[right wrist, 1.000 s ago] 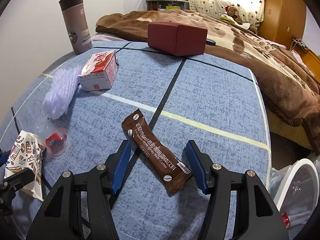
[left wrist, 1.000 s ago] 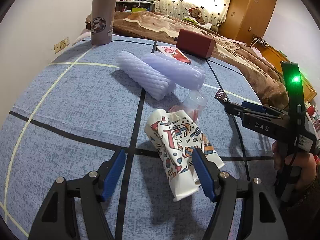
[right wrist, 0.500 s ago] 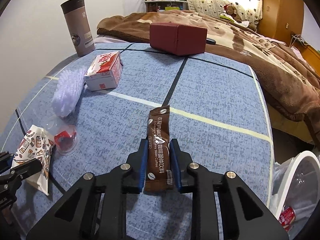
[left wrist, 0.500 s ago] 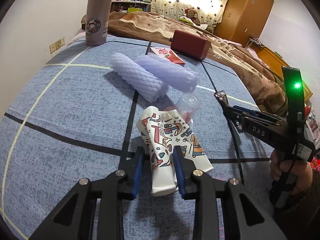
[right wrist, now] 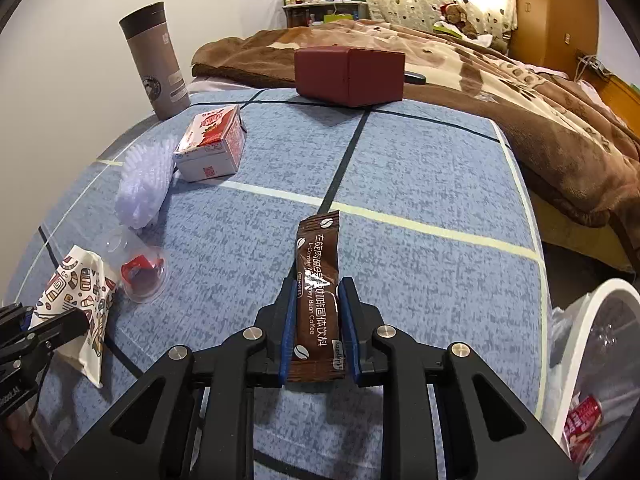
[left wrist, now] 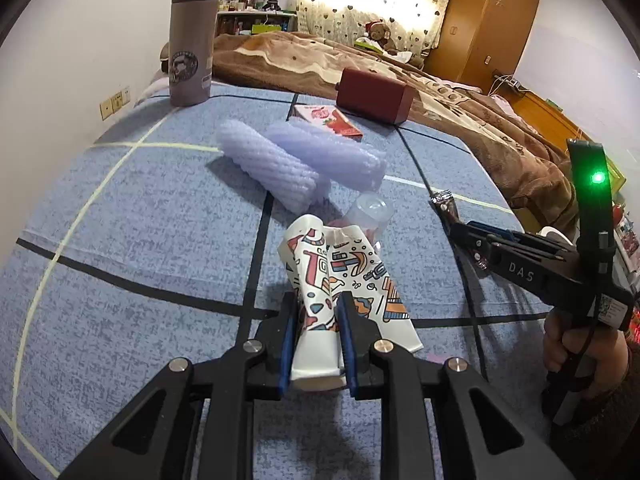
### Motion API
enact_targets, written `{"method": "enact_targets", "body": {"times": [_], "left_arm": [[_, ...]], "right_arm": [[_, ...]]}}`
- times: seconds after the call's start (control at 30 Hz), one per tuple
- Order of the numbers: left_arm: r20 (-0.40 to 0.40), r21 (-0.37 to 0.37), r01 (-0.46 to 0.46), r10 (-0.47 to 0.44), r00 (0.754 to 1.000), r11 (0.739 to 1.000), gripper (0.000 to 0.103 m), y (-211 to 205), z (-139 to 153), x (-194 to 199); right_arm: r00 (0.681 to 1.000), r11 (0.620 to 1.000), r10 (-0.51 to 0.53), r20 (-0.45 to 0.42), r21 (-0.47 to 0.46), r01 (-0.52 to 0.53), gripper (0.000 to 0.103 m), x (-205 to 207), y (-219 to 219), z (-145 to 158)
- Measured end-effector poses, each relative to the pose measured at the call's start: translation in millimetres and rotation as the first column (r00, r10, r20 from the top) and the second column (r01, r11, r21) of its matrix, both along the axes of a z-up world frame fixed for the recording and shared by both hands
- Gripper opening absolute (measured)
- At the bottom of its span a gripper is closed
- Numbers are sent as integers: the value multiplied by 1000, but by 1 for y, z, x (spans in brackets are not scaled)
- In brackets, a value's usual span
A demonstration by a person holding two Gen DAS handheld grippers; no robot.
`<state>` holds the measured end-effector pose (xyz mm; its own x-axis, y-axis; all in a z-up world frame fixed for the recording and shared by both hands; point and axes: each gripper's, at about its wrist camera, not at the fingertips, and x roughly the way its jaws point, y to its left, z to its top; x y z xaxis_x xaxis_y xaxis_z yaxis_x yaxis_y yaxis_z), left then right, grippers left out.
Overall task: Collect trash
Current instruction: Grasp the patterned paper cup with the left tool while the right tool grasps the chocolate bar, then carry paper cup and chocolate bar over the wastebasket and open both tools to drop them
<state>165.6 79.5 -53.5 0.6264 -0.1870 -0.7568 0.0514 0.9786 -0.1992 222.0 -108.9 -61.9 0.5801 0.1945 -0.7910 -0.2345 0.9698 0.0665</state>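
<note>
- Your right gripper (right wrist: 318, 320) works near the blue table's (right wrist: 440, 184) right edge, with the white bin (right wrist: 576, 360) just past that edge and bare cloth ahead.
- Its pads pinch the brown coffee sachet (right wrist: 318, 280), which points away from you.
- Your left gripper (left wrist: 318, 336) is clamped on the crumpled patterned paper cup (left wrist: 340, 280), foam sleeves (left wrist: 276, 168) beyond.

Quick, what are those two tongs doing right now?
Left tongs: shut on the crumpled patterned paper cup.
Right tongs: shut on the brown coffee sachet.
</note>
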Motion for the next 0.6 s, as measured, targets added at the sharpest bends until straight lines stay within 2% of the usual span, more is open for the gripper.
{"method": "enact_targets", "body": {"times": [0.6], "left_arm": [[72,31,43,-46,996,999,21,-22,26,-15]], "right_arm": [[997,997,-50,62,60,46,21,-26,-19,16]]}}
